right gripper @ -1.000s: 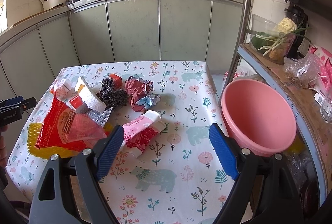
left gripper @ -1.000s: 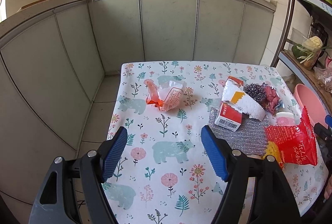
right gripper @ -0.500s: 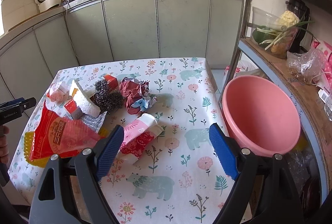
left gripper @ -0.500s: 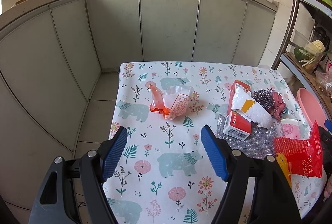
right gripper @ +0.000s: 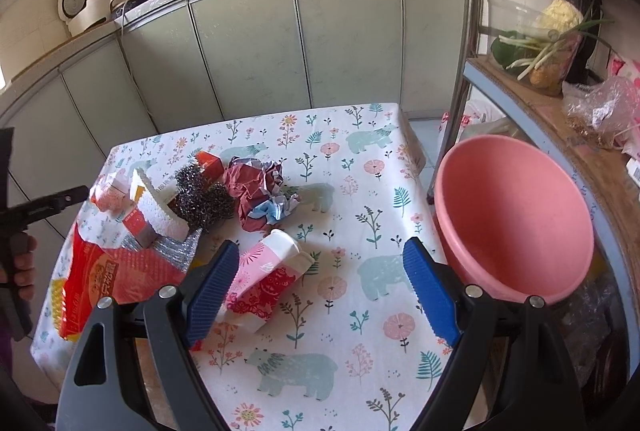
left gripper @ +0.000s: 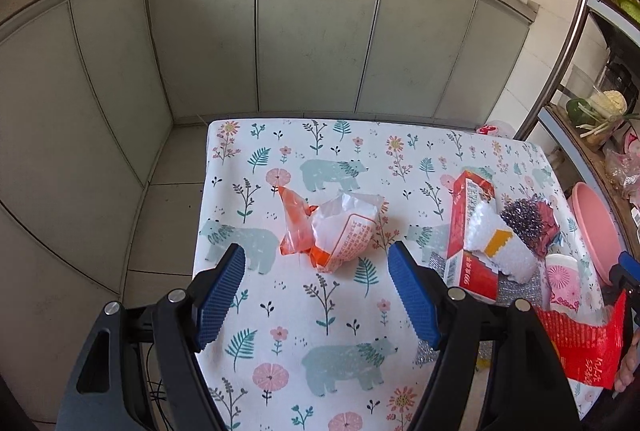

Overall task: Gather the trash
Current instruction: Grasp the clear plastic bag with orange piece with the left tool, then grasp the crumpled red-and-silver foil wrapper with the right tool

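Trash lies on a floral tablecloth (left gripper: 328,311). An orange-and-clear plastic bag (left gripper: 332,227) lies just ahead of my open, empty left gripper (left gripper: 316,291). A red carton (left gripper: 472,227), white sponge (left gripper: 500,247), steel wool (right gripper: 200,197), crumpled red paper (right gripper: 260,195) and a red snack bag (right gripper: 104,279) lie together. A pink-and-white cup (right gripper: 268,275) lies on its side just ahead of the left finger of my open, empty right gripper (right gripper: 320,291).
A pink basin (right gripper: 516,227) sits at the table's right edge, beside a metal shelf rack (right gripper: 464,31) with vegetables and bags. Grey kitchen cabinets (left gripper: 312,31) with pans on top stand behind the table. Tiled floor lies left of the table.
Both grippers have risen and drawn back a little from the table, tilting down more. The objects on the table have not moved. Both stay open.
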{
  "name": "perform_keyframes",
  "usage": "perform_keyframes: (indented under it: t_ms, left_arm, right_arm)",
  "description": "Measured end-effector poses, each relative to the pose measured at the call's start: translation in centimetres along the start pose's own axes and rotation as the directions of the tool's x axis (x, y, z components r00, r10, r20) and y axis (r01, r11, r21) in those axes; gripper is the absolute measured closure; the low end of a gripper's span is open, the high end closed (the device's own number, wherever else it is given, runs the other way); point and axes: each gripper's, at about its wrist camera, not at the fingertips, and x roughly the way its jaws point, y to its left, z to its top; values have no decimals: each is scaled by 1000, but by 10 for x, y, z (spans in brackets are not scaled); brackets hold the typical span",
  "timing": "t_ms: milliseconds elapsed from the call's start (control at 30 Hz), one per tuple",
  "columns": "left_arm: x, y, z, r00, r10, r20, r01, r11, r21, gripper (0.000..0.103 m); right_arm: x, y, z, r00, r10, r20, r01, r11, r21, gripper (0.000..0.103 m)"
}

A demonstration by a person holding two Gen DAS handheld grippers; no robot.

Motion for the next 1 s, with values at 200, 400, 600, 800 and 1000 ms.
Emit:
perform_keyframes:
  t_ms: [200,400,600,800,1000]
  left_arm:
    - [29,4,9,998,-43,-50,40,998,-49,31]
    - [39,-8,7,999,-22,-42,22,1000,2,45]
    - [36,-20,4,1000,-4,2,3,997,75,60]
    - [25,-23,4,999,-25,31,23,997,74,65]
    - [10,-26,4,997,-58,54,54,996,71,65]
  right_arm:
    - [4,-6,12,998,61,-26,-60,997,41,18]
    - [17,0,31,996,89,-31,-88,996,20,18]
    - [45,19,49,991,120,-59,-121,992,-28,18]
    - [84,37,50,977,143,-159,-153,987,-55,18]
    - [111,51,45,969,107,-223,-130,987,-94,36]
